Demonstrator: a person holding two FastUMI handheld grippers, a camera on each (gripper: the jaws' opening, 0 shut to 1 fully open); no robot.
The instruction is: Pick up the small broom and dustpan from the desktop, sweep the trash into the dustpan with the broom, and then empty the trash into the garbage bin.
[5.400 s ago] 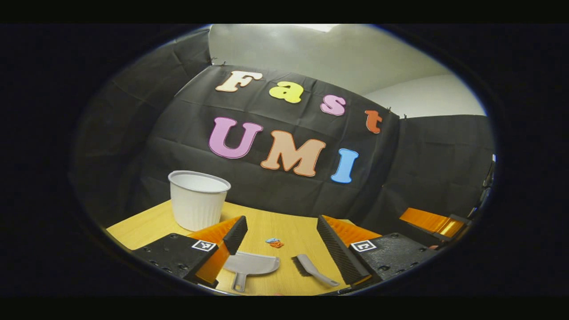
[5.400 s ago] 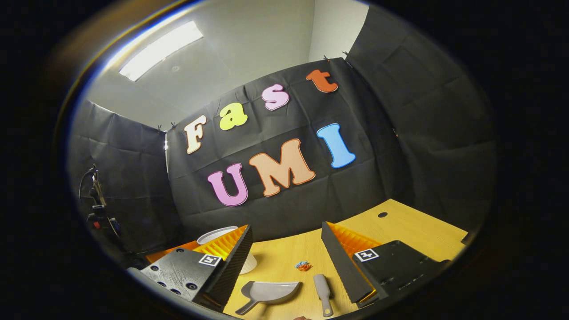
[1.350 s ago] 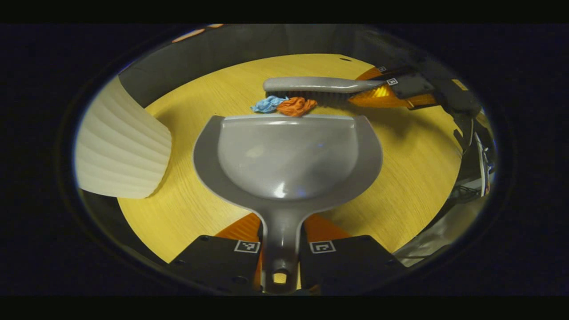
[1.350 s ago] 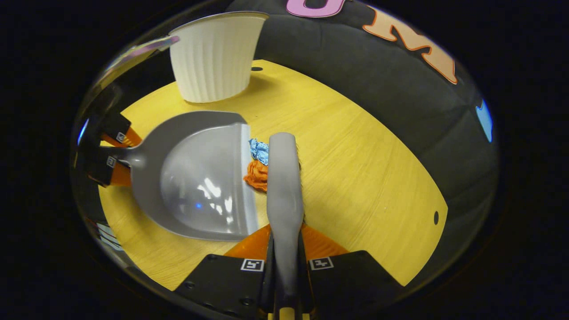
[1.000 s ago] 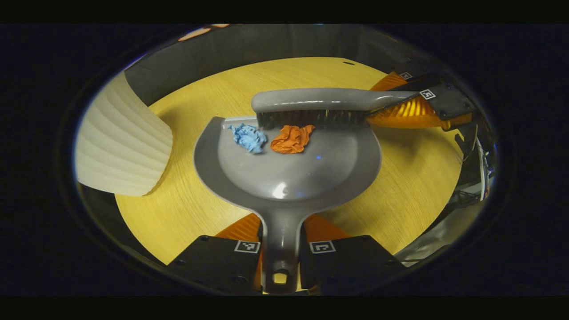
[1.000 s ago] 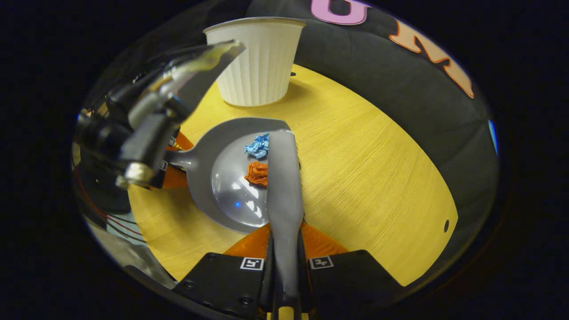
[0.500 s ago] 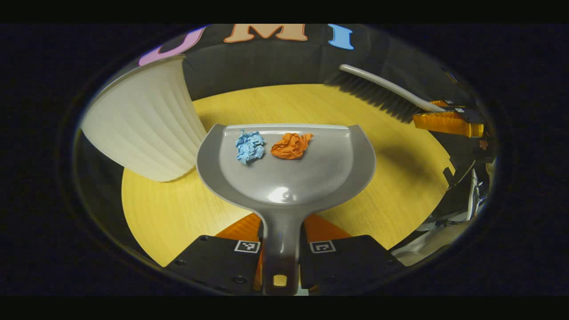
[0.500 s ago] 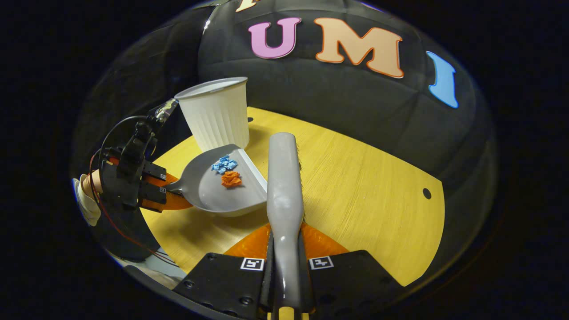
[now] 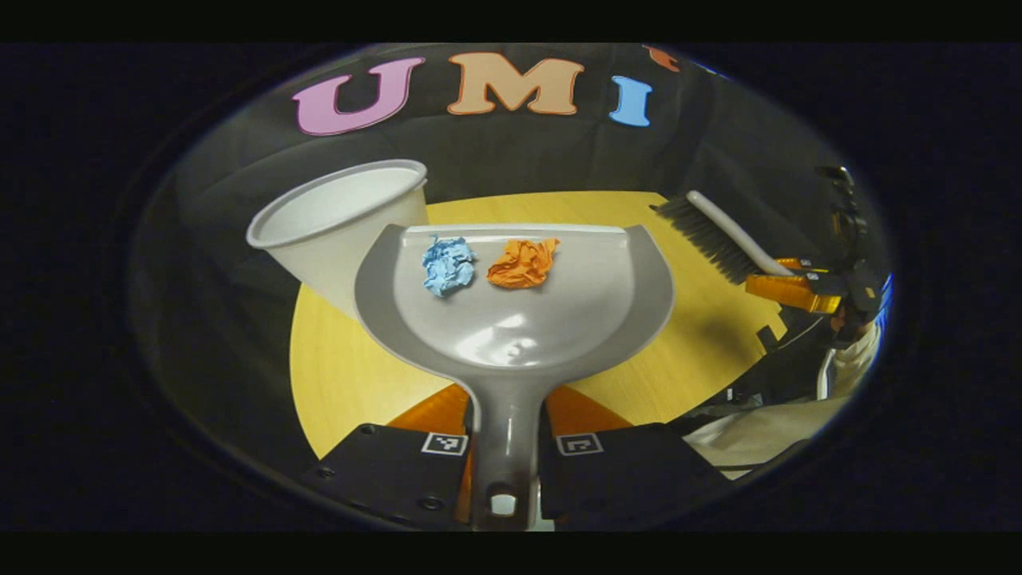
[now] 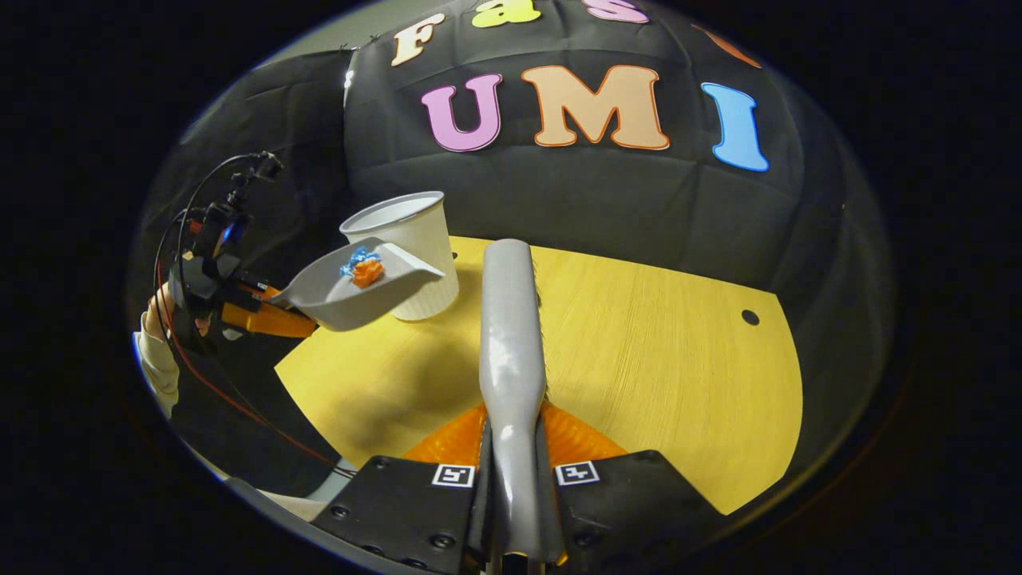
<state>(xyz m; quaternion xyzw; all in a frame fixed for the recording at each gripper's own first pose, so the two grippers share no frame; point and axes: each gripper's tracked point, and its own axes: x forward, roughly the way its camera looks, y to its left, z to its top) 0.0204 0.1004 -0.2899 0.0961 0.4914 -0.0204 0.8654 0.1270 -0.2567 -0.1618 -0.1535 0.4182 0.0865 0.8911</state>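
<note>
Loaded dustpan [image 9: 515, 319] beside bin [image 9: 339, 220]

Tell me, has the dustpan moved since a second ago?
Yes. The dustpan has risen off the table toward the white bin, its front edge now near the bin's rim.

Grey plastic dustpan [image 9: 519, 319] clamped by its handle in the left hand-held gripper [image 9: 503, 447], raised off the counter, crumpled blue paper scrap [image 9: 447, 265] and orange one [image 9: 523, 263] near its front lip. White ribbed plastic garbage bin [image 9: 339, 220] just ahead-left. Grey small broom [image 10: 511, 343] gripped by the right hand-held gripper [image 10: 511, 487], pointing forward.
</note>
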